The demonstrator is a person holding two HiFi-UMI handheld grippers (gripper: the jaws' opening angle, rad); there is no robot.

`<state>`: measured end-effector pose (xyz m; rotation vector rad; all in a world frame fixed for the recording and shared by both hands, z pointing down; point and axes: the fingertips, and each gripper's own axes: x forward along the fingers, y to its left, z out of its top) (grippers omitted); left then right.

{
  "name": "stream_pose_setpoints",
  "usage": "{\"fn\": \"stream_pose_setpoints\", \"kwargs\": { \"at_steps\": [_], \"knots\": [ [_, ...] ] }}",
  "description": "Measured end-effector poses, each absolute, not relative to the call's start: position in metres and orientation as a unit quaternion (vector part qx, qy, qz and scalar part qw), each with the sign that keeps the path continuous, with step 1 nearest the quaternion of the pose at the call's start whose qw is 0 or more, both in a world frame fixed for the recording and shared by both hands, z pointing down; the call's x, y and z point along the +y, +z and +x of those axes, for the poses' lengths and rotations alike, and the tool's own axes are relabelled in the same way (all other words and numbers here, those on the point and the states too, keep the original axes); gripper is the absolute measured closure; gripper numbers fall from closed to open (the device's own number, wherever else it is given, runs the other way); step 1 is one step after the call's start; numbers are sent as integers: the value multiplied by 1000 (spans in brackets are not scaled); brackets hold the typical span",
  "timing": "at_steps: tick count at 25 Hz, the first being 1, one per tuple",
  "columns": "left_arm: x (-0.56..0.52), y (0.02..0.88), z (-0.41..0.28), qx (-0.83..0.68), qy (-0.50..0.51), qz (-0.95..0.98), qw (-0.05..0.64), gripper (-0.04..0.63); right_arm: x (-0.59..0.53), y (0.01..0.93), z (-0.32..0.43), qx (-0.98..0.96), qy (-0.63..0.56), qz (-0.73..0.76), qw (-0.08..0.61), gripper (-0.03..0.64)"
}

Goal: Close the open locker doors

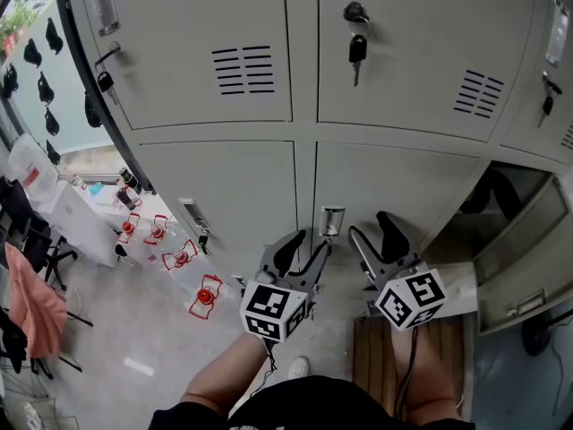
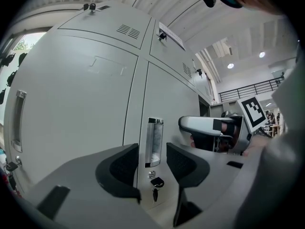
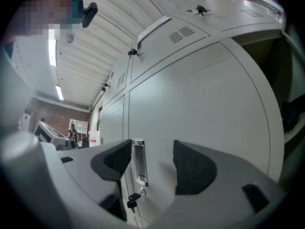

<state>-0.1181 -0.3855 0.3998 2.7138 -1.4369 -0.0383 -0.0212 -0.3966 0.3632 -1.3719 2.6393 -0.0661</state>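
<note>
while they gaped open with nothing gripped, the left tongs and right tongs faced a closed locker's chrome handle; the open grey metal locker door stood just right of them.

pink cloth, wooden slats

The head view looks steeply down from high up at the grey lockers, the left gripper and the right gripper. Each gripper view sits low behind its own jaws and looks at one door from very close. All three show the same shiny handle.
</note>
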Motion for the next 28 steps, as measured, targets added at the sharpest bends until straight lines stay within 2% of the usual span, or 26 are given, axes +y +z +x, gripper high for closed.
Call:
{"fn": "stream_pose_setpoints", "kwargs": {
  "at_steps": [12,16,21,28],
  "knots": [
    [-379,395,-115,-455,-13,890,28,394,-396,363,-22,883,-31,-458,94,348],
    [-371,388,-104,-432,-16,901,25,380,-392,360,-20,886,-34,-453,99,306],
    [-342,383,-53,-347,-5,938,20,281,-373,347,11,874,-41,-466,132,291],
    [-300,376,52,-242,-19,970,23,236,-308,327,109,837,-13,-532,127,265]
  ]
}}
